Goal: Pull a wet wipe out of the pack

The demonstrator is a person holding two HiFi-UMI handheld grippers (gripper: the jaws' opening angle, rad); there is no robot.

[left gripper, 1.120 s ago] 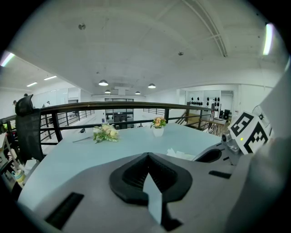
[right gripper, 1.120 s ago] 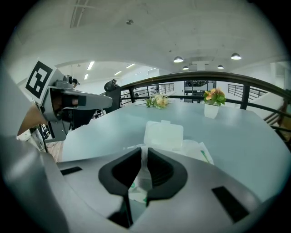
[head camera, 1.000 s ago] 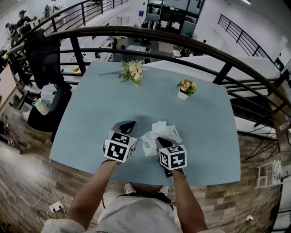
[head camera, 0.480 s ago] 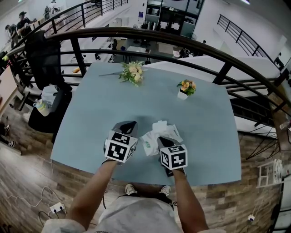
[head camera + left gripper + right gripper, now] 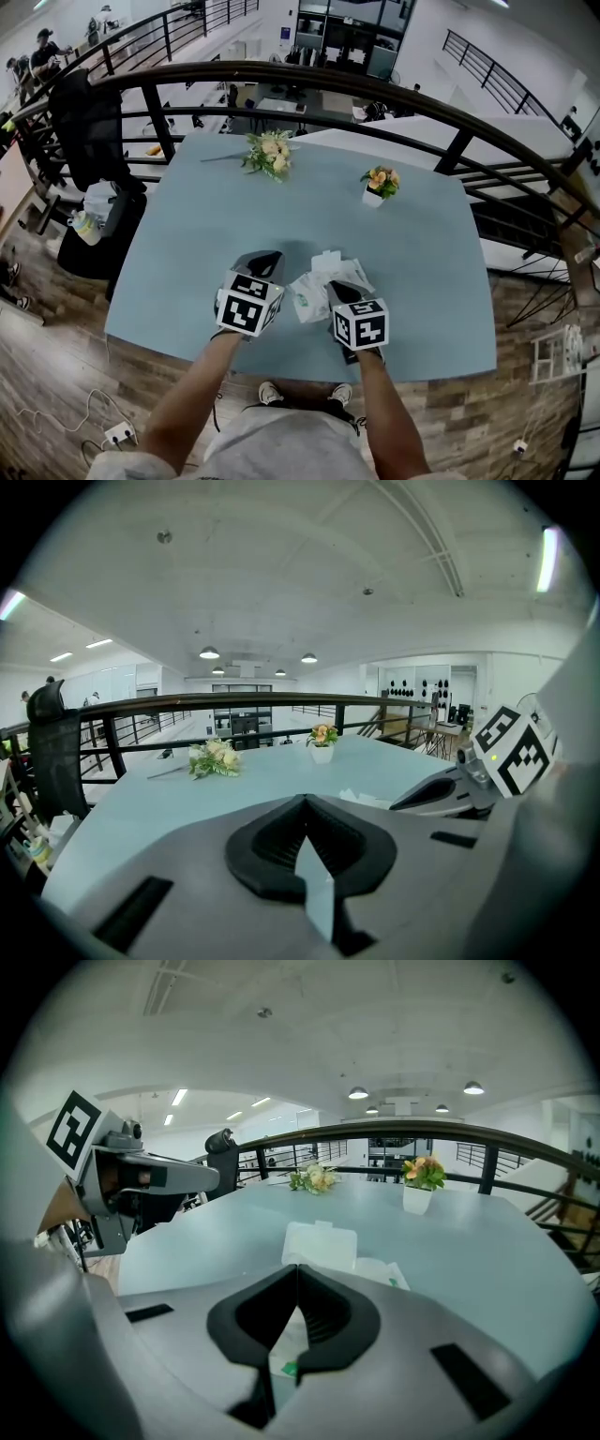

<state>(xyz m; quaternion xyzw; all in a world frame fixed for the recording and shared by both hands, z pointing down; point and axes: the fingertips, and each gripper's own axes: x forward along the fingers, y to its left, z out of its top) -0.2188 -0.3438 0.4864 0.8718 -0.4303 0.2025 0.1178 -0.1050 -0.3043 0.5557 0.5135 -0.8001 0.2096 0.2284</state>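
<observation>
So from the head view, both grippers sit over the near edge of a light blue table [image 5: 187, 216]. The left gripper [image 5: 266, 258] is parked off to the side with bare tabletop in front of it. The wet wipe pack [image 5: 323, 274] lies just to its right and isn't touching it. The right gripper [image 5: 338, 287] has its nose right on top of the pack's near end, so part of the pack is hidden under it. Way out past both tools there's a bouquet [image 5: 267, 150] lying flat and a little white flower pot [image 5: 378, 185], both well clear of the pack. In the left gripper view the jaws meet at the tip with nothing caught in them, only table showing through the gap behind the tips. The right gripper pokes in from that side, with a white corner of the pack [image 5: 361, 799] beside its tip. In the right gripper view the jaws are pressed together too. The pack's open white lid flap [image 5: 321, 1244] stands just beyond the tips, and white-and-green wrapper shows in the gap underneath. Honestly can't tell whether a bit of wipe is pinched between the tips or not.
</observation>
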